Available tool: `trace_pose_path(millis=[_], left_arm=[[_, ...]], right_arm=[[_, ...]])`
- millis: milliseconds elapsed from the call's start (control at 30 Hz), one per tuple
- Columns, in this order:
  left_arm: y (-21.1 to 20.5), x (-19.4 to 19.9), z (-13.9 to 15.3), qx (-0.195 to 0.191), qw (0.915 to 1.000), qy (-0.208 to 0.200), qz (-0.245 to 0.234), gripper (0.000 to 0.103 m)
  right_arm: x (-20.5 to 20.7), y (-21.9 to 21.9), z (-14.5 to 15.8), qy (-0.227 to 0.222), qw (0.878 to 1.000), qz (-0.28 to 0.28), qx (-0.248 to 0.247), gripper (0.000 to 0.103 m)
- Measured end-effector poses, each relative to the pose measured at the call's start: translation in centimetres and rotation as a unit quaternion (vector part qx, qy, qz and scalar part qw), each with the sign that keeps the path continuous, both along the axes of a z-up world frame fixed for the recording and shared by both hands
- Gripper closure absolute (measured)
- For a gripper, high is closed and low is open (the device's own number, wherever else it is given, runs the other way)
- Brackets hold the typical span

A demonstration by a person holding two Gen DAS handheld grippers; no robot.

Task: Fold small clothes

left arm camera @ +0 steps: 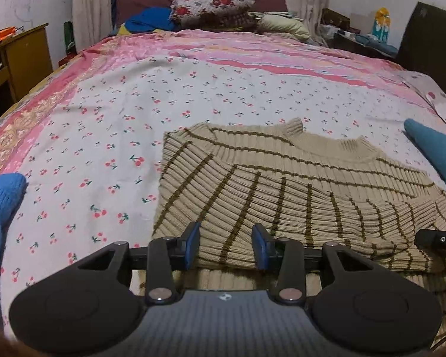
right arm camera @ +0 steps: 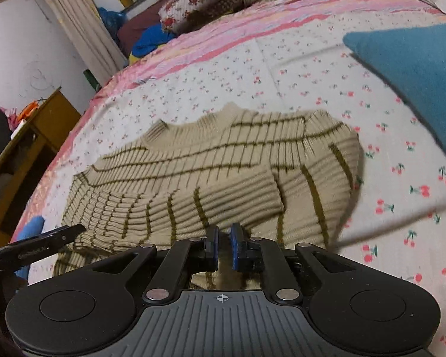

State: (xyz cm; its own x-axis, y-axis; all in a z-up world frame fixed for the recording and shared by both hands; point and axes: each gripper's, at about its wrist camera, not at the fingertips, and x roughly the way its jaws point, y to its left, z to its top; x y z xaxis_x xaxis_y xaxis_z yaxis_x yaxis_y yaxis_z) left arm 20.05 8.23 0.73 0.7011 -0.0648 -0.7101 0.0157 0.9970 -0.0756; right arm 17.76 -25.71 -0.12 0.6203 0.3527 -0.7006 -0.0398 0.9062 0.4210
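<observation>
A beige ribbed sweater [left arm camera: 282, 178] with brown stripes lies flat on the cherry-print sheet [left arm camera: 110, 136], neck away from me, one sleeve folded across its body. My left gripper [left arm camera: 226, 239] hovers over the near hem, open, with flat fabric showing between the blue pads. In the right wrist view the sweater [right arm camera: 208, 172] fills the middle. My right gripper [right arm camera: 224, 238] sits at its near edge. Only a narrow slit separates its jaws, and no fabric bunches in that slit. Each view catches the other tool at its edge: the right gripper's finger [left arm camera: 437, 239], the left gripper's finger [right arm camera: 44, 244].
A teal garment [right arm camera: 416, 74] lies right of the sweater, and a blue knit cloth [left arm camera: 0, 208] lies left. Floral pillows [left arm camera: 214, 3] and bedding are heaped at the headboard. A wooden desk [left arm camera: 20, 56] stands left of the bed, a dark cabinet [left arm camera: 425, 38] right.
</observation>
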Motion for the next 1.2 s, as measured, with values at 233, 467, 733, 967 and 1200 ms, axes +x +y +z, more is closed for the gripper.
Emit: trace_pose_path(millis=[233, 467, 733, 967, 1200], left_arm=[[-0.9, -0.1, 1.3, -0.02, 0.9995, -0.023, -0.008, 0.058], [-2.3, 0.7, 0.0, -0.019, 0.9996, -0.006, -0.022, 0.058], [-3.1, 0.5, -0.6, 0.011, 0.9995, 0.005, -0.028, 0.057], [-2.5, -1.2, 0.4, 0.005, 0.9997, -0.002, -0.022, 0.057], [-1.3, -2.6, 0.5, -0.006, 0.9999, 0.007, -0.008, 0.057]], right_arm=[[-0.4, 1.3, 2.6, -0.052, 0.998, 0.021, -0.013, 0.092], [1.6, 1.7, 1.8, -0.031, 0.999, 0.031, -0.018, 0.091], [0.8, 2.1, 0.4, -0.013, 0.998, 0.036, -0.047, 0.092], [-0.3, 2.5, 1.4, -0.015, 0.996, 0.042, -0.075, 0.09], [-1.7, 3.4, 2.3, -0.02, 0.994, 0.053, -0.097, 0.09]])
